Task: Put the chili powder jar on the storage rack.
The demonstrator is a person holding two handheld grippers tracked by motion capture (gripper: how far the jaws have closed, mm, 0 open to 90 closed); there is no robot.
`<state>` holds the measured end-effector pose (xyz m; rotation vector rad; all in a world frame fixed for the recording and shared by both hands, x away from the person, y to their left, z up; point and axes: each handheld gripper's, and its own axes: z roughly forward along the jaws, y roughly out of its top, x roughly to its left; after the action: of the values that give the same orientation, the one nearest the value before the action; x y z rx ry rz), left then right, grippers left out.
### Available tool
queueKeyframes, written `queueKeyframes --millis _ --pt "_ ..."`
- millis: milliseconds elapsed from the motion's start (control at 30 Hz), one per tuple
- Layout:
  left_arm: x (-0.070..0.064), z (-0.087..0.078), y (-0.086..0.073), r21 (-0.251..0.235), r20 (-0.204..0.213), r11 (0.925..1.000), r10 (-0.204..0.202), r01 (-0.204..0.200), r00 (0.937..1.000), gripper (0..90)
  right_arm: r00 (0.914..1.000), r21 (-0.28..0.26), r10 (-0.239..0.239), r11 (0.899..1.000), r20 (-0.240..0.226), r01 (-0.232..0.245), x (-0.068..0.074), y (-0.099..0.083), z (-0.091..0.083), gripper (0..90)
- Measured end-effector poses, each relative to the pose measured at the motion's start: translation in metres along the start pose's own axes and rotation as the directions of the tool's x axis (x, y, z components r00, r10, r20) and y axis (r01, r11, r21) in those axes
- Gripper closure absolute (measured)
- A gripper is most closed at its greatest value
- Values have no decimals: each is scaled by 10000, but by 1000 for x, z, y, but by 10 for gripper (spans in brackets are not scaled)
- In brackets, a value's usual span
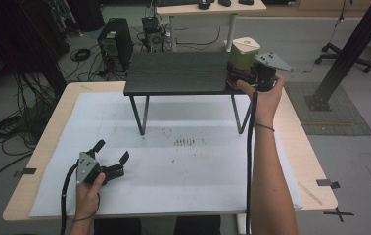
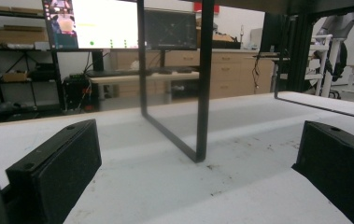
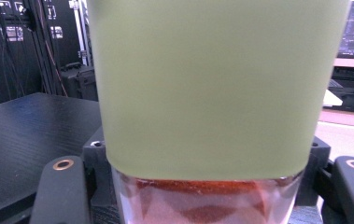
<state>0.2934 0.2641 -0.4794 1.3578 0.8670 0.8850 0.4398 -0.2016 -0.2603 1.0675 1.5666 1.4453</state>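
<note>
The high view is dim and soft, its far left corner nearly black. A bright monitor (image 2: 104, 23) glares far left in the left gripper view. The close green container (image 3: 216, 84) looks blurred.

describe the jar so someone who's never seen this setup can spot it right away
Find the black shelf standing on the white-covered table. At the shelf's right end, the right claw grips the jar. It has a matte olive-green upper part with a pale top and a clear base with something reddish inside, and it is the one item on the shelf.
</note>
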Motion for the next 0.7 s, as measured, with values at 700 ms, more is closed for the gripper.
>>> queueKeyframes --millis 700 --pt "0 0 0 4 5 10000 -15 15 10000 4 9997 -388 259 9989 -9 -259 -4 -2 1 166"
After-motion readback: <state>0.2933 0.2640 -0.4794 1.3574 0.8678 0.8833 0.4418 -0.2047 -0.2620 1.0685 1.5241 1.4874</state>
